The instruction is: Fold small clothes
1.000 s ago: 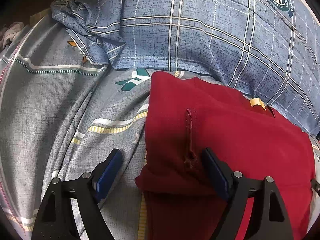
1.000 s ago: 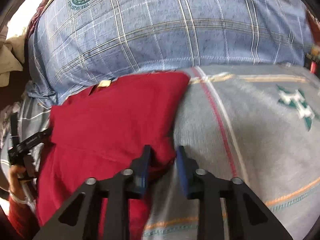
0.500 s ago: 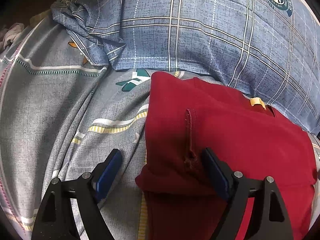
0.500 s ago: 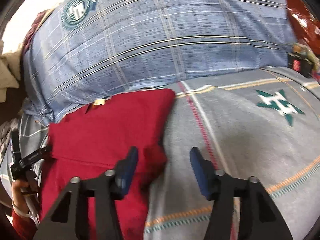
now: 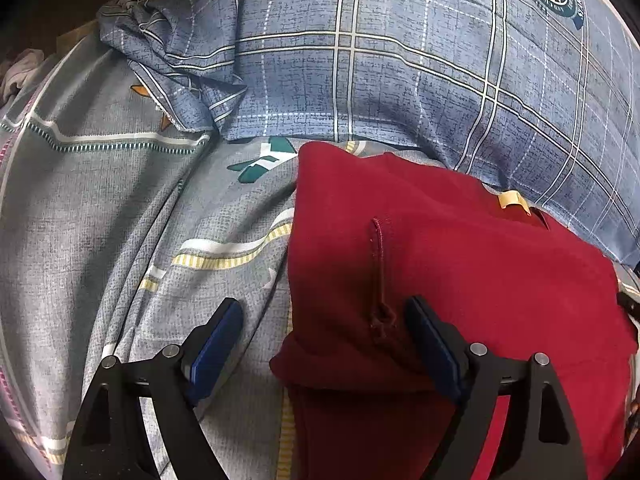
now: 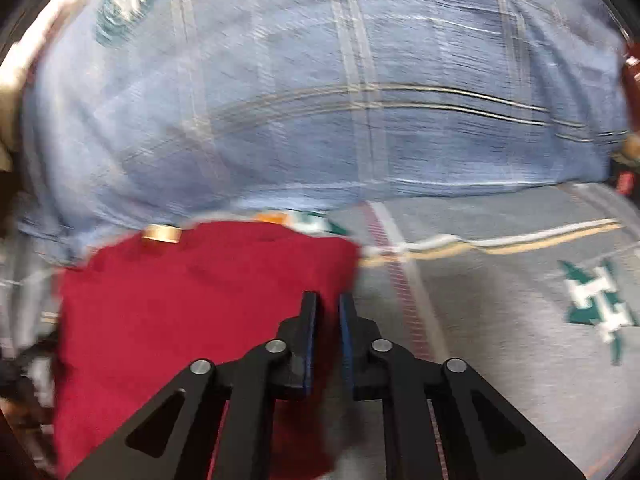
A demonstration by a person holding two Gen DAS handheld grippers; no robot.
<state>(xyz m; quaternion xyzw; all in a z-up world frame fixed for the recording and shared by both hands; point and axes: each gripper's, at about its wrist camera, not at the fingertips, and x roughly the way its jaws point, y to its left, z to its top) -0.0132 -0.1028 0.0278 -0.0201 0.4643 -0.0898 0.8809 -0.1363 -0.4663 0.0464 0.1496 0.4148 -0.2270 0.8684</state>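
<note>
- Your right gripper [image 6: 327, 336] has swung in over the near right edge of the folded dark-red knit garment [image 6: 192, 312] on the grey patterned bedsheet [image 6: 500, 320], and its jaws have snapped together; the blur hides whether cloth is pinched.
- Your left gripper [image 5: 320, 344] has not budged, jaws wide astride the garment's left corner.
- Pull now with an empty or shallow pinch and the edge may slip, loosening the fold.

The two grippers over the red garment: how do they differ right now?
The left gripper stands wide open, straddling a corner of the red garment; the right gripper has its jaws nearly together at the garment's edge. The left view is sharp, the right blurred. Both have black arms with blue pads.
</note>
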